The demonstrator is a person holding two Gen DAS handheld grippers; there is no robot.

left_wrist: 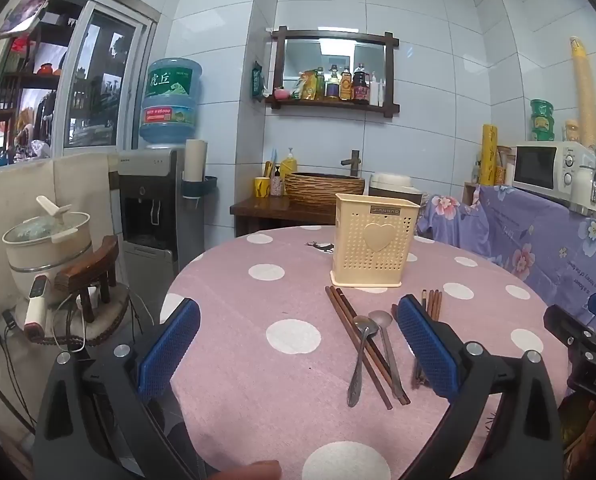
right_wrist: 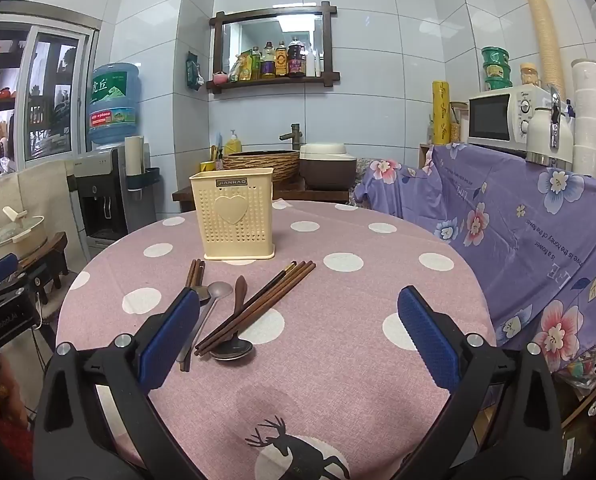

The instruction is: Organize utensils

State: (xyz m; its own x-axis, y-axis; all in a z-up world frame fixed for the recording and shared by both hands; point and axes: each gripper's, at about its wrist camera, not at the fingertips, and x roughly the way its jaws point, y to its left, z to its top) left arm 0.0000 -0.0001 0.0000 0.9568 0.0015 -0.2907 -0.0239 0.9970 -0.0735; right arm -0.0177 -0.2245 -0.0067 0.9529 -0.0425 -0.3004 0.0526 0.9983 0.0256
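Observation:
A cream utensil holder (left_wrist: 374, 250) with a heart on its front stands upright on the pink dotted round table (left_wrist: 257, 360); it also shows in the right wrist view (right_wrist: 235, 218). In front of it lie brown chopsticks (left_wrist: 362, 352), two metal spoons (left_wrist: 360, 364) and more chopsticks (left_wrist: 432, 302). The right wrist view shows chopsticks (right_wrist: 257, 306), a wooden-handled spoon (right_wrist: 233, 346) and a metal spoon (right_wrist: 213, 296). My left gripper (left_wrist: 298, 340) is open above the table, the utensils near its right finger. My right gripper (right_wrist: 298, 332) is open and empty, the utensils near its left finger.
A purple flowered cloth (right_wrist: 518, 232) covers furniture right of the table, with a microwave (right_wrist: 502, 116) on it. A water dispenser (left_wrist: 149, 204) and a pot (left_wrist: 45, 240) on a stool stand to the left. A basin (left_wrist: 324, 188) sits behind the table.

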